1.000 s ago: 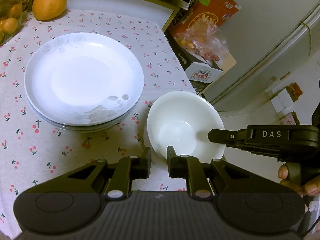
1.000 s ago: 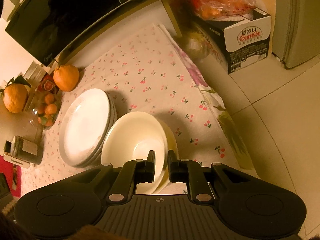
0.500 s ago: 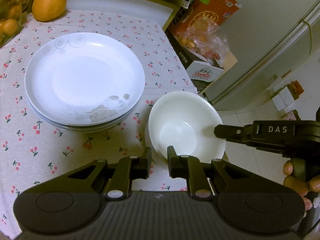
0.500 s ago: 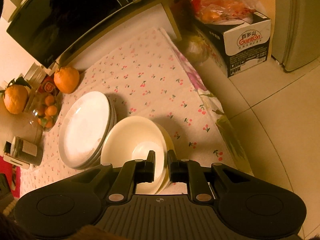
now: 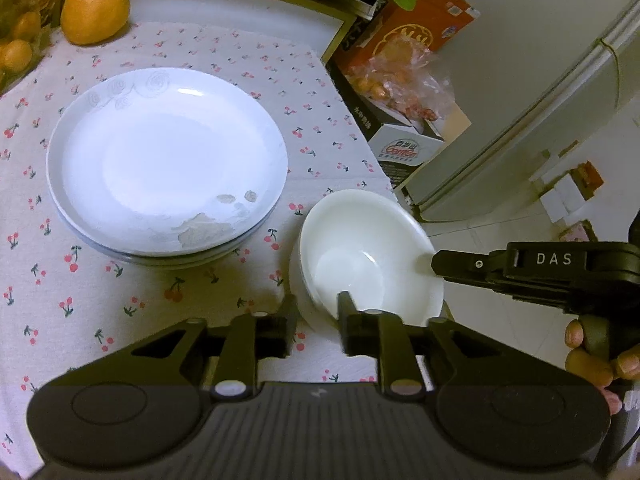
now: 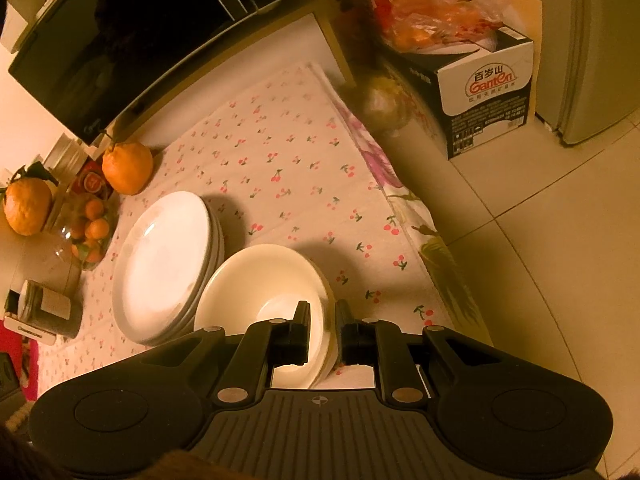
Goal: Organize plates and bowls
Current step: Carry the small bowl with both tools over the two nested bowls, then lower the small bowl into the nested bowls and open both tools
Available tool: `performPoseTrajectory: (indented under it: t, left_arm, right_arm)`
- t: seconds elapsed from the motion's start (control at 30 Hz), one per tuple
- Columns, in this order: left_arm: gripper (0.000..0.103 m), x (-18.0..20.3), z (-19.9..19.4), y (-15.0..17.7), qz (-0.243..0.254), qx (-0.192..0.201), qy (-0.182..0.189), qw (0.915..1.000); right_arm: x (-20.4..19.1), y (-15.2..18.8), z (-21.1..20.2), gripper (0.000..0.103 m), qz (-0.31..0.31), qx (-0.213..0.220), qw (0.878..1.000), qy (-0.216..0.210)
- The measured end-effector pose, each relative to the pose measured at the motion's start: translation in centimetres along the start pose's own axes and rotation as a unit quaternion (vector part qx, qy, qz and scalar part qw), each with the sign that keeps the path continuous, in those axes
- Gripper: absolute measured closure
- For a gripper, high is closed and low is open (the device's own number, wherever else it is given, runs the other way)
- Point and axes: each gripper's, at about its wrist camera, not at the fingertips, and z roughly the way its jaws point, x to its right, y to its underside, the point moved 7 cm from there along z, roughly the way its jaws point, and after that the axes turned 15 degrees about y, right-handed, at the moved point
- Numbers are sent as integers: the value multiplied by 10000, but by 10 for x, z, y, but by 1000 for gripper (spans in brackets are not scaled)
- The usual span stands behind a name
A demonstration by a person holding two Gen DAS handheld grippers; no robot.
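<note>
A stack of white plates [image 5: 168,160] lies on the cherry-print tablecloth [image 5: 120,300]; it also shows in the right wrist view [image 6: 164,268]. Beside it on the right, white bowls [image 5: 368,256] sit nested at the table's edge, also in the right wrist view [image 6: 260,292]. My left gripper [image 5: 318,314] straddles the near rim of the bowls, jaws slightly apart. My right gripper [image 6: 322,320] is shut on the rim of the top bowl; it appears in the left wrist view [image 5: 440,260] at the bowl's right rim.
A large orange [image 5: 96,8] and a jar of small oranges [image 6: 90,232] stand at the table's back left. A microwave [image 6: 132,36] sits behind. A Ganten box [image 6: 484,104] with a bag of fruit and a fridge [image 5: 540,120] stand on the floor to the right.
The bowl has shifted a little to the right toward the table edge with the right gripper on its rim. The left gripper has moved closer to the bowl's near rim.
</note>
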Motion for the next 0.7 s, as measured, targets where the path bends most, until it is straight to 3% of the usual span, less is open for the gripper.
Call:
performPoseTrajectory:
  t: [0.1,0.13,0.3,0.43,0.57,0.7]
  left_arm:
    - [74,5,0,1,214,-22,24,9998]
    - [72,7,0,1,284,-26,28,9996]
    - [44,16,0,3,748,-13,30,9972]
    - [27,24,1,6,1134,-41,28,9935]
    - [12,29,2,11,1532,-49,52,9882]
    - [5,30,2,18,1861,-86,162,9824]
  right_arm:
    - [2,1,2,86,-4,-26,10000,17]
    - [2,1,3,81,-4,-25,10000,20]
    - [7,0,3,75,58,49,10000,-32]
    - [9,-1,1,56,47,163,9998,-63]
    - [11,-2,-3,43,-5,407,9991,-149]
    - [10,2,-5,35,-228,653,9973,-258]
